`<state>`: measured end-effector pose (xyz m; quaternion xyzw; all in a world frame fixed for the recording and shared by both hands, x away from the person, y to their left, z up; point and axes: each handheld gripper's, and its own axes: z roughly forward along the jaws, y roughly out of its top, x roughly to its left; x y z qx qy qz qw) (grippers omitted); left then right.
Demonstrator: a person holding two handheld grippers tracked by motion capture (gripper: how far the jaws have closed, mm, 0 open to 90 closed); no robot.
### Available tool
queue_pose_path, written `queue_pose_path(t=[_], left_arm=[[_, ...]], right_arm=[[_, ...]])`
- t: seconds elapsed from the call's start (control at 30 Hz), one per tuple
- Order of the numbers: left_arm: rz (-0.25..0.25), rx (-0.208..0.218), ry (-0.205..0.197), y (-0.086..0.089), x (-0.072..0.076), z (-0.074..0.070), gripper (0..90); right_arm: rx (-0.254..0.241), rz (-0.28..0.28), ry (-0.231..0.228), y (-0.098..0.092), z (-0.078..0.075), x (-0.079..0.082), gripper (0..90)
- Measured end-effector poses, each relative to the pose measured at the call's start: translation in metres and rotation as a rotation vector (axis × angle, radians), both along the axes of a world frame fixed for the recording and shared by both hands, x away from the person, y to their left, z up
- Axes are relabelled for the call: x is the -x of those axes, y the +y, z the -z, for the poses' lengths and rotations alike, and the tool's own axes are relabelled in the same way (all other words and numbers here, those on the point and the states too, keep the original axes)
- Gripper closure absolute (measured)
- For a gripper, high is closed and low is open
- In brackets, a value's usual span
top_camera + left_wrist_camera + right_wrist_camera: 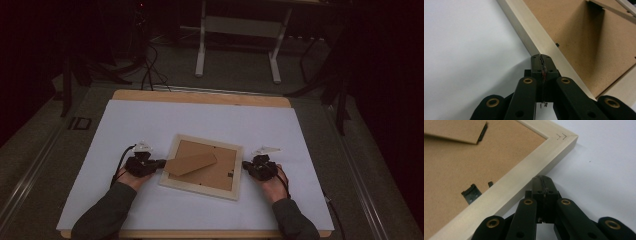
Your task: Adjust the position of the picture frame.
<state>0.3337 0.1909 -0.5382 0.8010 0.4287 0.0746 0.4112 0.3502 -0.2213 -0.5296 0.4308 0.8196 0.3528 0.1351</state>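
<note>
- A pale wooden picture frame (202, 167) lies face down on the white sheet covering the worktop (150, 120), with its brown fibreboard backing turned up.
- A brown fibreboard easel stand (191, 163) rests on that backing, pointing toward the frame's left side.
- The frame sits a little skewed to the sheet's edges, its long axis running roughly left to right between the two hands.
- The left tongs (161, 162) sit at the frame's left edge. In the left gripper view, the left tongs (541, 58) have their jaws pressed together with nothing between them, and the tip touches or nearly touches the frame's outer side (534, 37).
- The right tongs (245, 164) sit at the frame's right edge. In the right gripper view, the right tongs (541, 180) are likewise closed on nothing, with the tip against or just beside the frame's side rail (529, 172), near a corner.
- Both hands are about equally near, one on each short side, so the frame is bracketed between the two closed tips.
- A small metal turn clip (471, 193) sits on the backing just inside the rail by the right tongs.
- Judged from this, a push or squeeze from both sides would shift or square the frame.
- Bare sheet lies open all around the frame, widest beyond its far edge, and the near worktop edge is well apart from it.
</note>
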Motion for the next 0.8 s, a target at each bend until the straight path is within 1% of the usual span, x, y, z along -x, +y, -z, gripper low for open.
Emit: queue_pose_path(t=[0.1, 0.2, 0.33, 0.47, 0.6, 0.67, 0.77, 0.8], left_arm=[[0.004, -0.001, 0.000, -0.002, 0.001, 0.000, 90.0], [0.001, 0.013, -0.001, -0.004, 0.004, 0.001, 90.0], [0.002, 0.019, -0.001, -0.006, 0.005, 0.001, 90.0], [-0.007, 0.025, -0.006, -0.011, 0.003, 0.000, 90.0], [-0.014, 0.028, -0.004, -0.013, 0.000, -0.001, 90.0], [-0.022, 0.035, 0.002, -0.014, -0.001, -0.001, 90.0], [-0.030, 0.028, -0.004, -0.015, -0.001, -0.001, 90.0], [-0.026, 0.018, -0.006, -0.015, 0.000, -0.001, 90.0]], right_arm=[[-0.001, 0.008, -0.004, -0.001, 0.000, -0.003, 89.7], [-0.004, 0.019, 0.002, -0.002, 0.000, -0.008, 89.8], [0.002, 0.029, 0.006, -0.002, -0.001, -0.013, 89.8], [0.009, 0.044, 0.008, -0.002, -0.001, -0.022, 89.8], [0.012, 0.058, 0.011, -0.002, -0.002, -0.027, 89.8], [0.003, 0.067, 0.016, -0.002, -0.002, -0.030, 89.8], [-0.003, 0.065, 0.017, -0.003, -0.001, -0.031, 89.8], [-0.002, 0.061, 0.018, -0.003, -0.001, -0.030, 89.7]])
